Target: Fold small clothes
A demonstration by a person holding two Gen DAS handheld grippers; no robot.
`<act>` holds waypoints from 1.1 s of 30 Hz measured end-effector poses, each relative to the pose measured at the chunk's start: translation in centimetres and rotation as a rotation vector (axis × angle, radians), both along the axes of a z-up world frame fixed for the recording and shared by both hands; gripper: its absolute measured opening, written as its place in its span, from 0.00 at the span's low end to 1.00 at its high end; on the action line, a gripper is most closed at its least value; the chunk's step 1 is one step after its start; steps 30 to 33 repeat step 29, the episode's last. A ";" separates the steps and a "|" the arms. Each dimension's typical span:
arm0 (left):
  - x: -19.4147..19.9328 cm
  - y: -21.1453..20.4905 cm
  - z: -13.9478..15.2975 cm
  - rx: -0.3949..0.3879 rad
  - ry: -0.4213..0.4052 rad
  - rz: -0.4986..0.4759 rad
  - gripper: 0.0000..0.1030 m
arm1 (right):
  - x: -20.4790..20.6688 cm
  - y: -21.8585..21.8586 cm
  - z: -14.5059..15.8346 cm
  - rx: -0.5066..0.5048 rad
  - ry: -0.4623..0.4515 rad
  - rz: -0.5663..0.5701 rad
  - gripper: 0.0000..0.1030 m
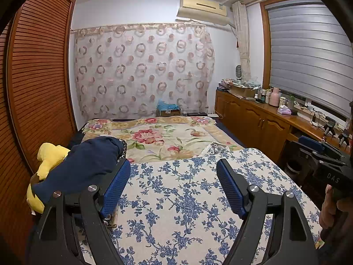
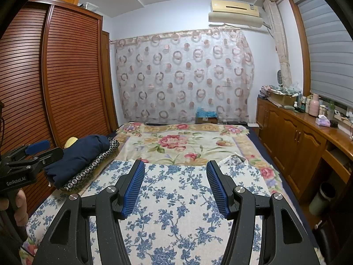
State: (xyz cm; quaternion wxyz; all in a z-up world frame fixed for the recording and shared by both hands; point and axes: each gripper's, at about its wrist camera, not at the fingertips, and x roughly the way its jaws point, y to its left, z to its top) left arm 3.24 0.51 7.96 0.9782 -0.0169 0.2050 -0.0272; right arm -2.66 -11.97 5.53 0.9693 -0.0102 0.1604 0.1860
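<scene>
Navy garment [image 2: 77,156] roll, long axis near-left to far-right

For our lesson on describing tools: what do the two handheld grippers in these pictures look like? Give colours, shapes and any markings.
Both are alike. The left gripper and right gripper have matte black angular fingers with triangular cut-outs, silver round pivot bolts, and ribbed blue pads. White lettering marks each black body. A bare hand grips the handle; no sleeve shows.

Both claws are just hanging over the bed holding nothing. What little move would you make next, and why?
Probably swing the left gripper toward the dark blue garment on the pile at the bed's left edge. Both it and the right gripper stand open and empty above the bare blue-flowered cloth, so nothing is laid out to fold yet.
</scene>
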 end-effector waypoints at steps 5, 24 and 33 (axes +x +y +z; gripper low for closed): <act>0.0 0.1 0.0 0.001 0.000 0.000 0.78 | 0.1 -0.2 0.1 -0.001 0.001 0.003 0.58; 0.0 0.0 -0.2 0.002 -0.001 -0.001 0.78 | -0.2 -0.8 0.0 0.002 0.000 0.007 0.58; 0.0 0.0 -0.3 0.001 -0.002 0.001 0.78 | -0.2 -0.9 0.0 0.003 0.001 0.005 0.58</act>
